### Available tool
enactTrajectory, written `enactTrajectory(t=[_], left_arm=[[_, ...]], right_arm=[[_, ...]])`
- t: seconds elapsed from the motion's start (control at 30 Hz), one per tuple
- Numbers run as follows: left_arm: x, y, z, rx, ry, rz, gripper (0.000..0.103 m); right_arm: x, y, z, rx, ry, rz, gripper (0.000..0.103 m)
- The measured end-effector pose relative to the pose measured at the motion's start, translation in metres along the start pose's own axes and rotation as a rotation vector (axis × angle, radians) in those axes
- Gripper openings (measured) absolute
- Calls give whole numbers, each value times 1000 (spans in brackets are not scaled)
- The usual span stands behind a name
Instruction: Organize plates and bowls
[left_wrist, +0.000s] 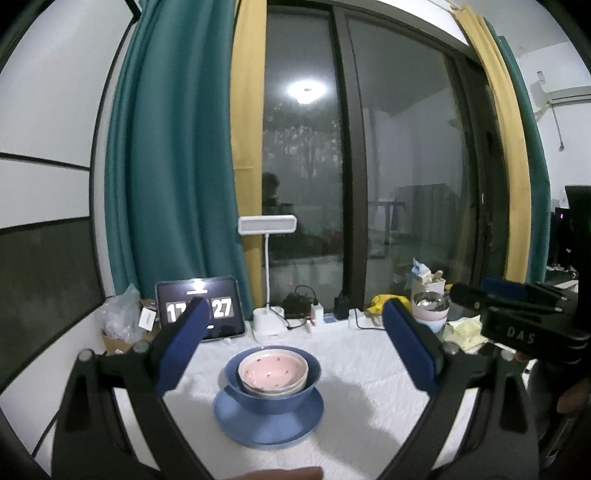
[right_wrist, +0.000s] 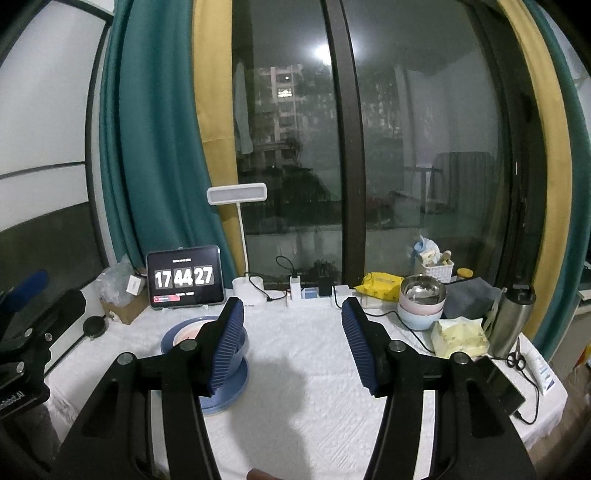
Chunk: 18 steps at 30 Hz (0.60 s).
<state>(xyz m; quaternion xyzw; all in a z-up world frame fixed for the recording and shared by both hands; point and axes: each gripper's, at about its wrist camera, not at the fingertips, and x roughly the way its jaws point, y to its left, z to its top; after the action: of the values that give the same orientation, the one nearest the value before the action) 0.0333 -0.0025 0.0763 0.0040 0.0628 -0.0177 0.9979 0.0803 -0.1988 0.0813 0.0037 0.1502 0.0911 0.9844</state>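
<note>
A pink speckled bowl (left_wrist: 272, 373) sits nested in a blue bowl (left_wrist: 275, 400), which stands on a blue plate (left_wrist: 236, 417) on the white tablecloth. My left gripper (left_wrist: 293, 314) is open and empty, held above and just behind this stack. In the right wrist view the stack (right_wrist: 236, 384) is partly hidden behind my left finger. My right gripper (right_wrist: 291, 314) is open and empty over the cloth to the right of the stack. A second stack at the back right has a steel bowl (right_wrist: 421, 291) on a pink and a light blue bowl (right_wrist: 419, 317).
A tablet clock (right_wrist: 184, 277), a white desk lamp (right_wrist: 245, 284), chargers and cables line the back edge by the window. A steel flask (right_wrist: 511, 317), scissors (right_wrist: 517, 360), yellow packets (right_wrist: 460, 338) and a white basket (right_wrist: 436, 267) crowd the right side. A box (right_wrist: 123, 310) stands left.
</note>
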Motion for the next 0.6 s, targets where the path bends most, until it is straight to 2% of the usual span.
enactTrajectory(t=[0.37, 0.6], left_arm=[[2, 2, 4, -12, 6, 18, 95], [3, 3, 3, -14, 10, 35, 95]], right_arm=[[-11, -1, 7, 3, -22, -10, 70], [-15, -6, 8, 8, -29, -23, 71]])
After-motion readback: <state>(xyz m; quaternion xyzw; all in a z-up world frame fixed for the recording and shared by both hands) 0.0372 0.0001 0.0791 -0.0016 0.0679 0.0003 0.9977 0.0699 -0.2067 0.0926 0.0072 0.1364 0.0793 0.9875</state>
